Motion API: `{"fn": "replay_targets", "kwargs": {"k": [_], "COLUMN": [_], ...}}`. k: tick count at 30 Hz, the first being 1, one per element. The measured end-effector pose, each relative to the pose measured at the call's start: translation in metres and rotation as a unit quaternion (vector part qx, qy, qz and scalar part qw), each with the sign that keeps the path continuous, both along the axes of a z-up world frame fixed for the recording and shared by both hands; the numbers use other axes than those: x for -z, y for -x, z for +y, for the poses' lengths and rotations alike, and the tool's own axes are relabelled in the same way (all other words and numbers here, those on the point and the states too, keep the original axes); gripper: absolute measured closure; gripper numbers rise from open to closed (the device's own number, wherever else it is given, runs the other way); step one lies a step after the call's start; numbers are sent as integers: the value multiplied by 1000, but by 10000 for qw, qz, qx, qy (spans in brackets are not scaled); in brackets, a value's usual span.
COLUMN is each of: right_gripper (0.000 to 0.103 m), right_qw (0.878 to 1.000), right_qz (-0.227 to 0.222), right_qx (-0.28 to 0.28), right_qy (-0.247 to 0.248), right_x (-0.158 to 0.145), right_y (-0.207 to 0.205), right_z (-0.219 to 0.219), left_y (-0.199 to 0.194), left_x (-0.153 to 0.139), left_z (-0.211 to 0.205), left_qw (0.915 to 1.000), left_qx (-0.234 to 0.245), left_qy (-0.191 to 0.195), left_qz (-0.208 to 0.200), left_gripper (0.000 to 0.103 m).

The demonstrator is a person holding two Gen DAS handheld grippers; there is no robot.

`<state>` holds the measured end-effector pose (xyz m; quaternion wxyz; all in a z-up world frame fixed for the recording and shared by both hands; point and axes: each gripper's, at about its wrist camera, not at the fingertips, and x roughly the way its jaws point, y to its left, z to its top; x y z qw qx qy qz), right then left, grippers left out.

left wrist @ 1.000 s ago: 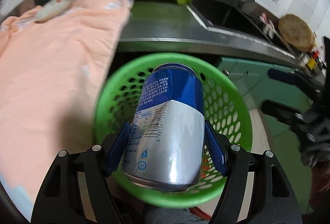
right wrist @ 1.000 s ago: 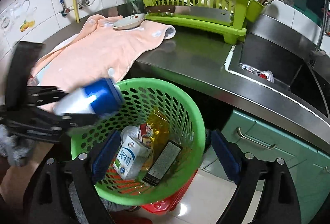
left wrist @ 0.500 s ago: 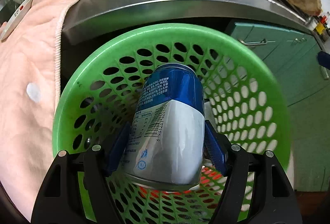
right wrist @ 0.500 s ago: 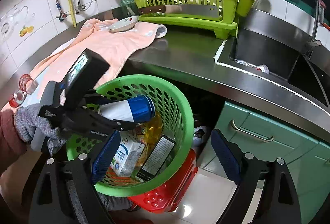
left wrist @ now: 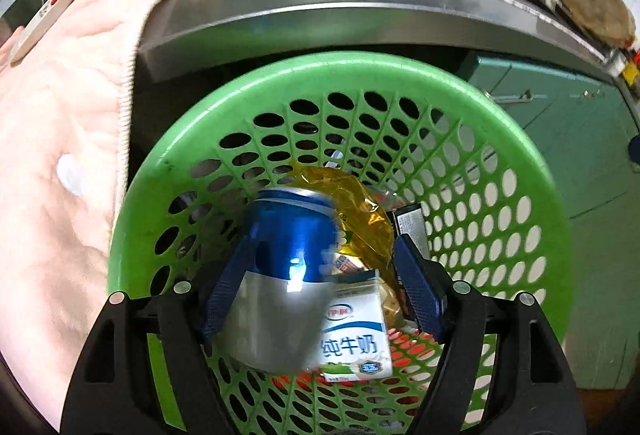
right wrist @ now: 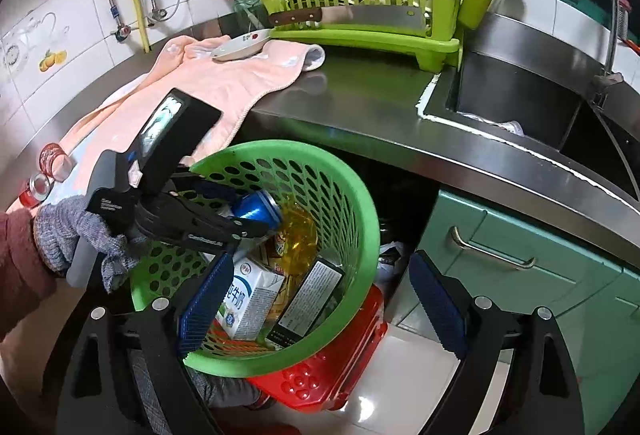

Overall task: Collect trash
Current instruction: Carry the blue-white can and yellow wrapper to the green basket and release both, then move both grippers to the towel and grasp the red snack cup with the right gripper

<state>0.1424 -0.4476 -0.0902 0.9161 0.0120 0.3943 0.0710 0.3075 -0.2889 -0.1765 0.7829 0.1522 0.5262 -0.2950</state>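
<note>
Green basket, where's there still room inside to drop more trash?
The green basket looks free along its far holed wall, above the gold wrapper. The near side is crowded: milk carton, black packet, blue can at the open left gripper.

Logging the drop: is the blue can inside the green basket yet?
Inside: the blue can sits below the green basket rim, blurred, clear of the right pad.

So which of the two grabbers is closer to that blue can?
Left. The blue can sits between the left gripper's open fingers inside the green basket; the right gripper hangs open outside its rim.
</note>
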Motion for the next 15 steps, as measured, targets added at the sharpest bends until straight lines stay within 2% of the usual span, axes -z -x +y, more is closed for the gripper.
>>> {"fn": "replay_targets", "kwargs": {"k": [8, 15], "right_gripper": [16, 16], "right_qw": [9998, 9989], "right_qz": [-139, -284], "right_qx": [-55, -312], "right_qy": [-128, -178], "right_x": [-12, -24], "right_y": [5, 9], "right_z": [12, 43], "left_y": [25, 56], "left_x": [-42, -80], "left_z": [43, 97], "left_qw": [9980, 9915], "left_qx": [-415, -936], "left_qy": [370, 709], "left_qz": [-291, -566], "left_gripper": [29, 29]}}
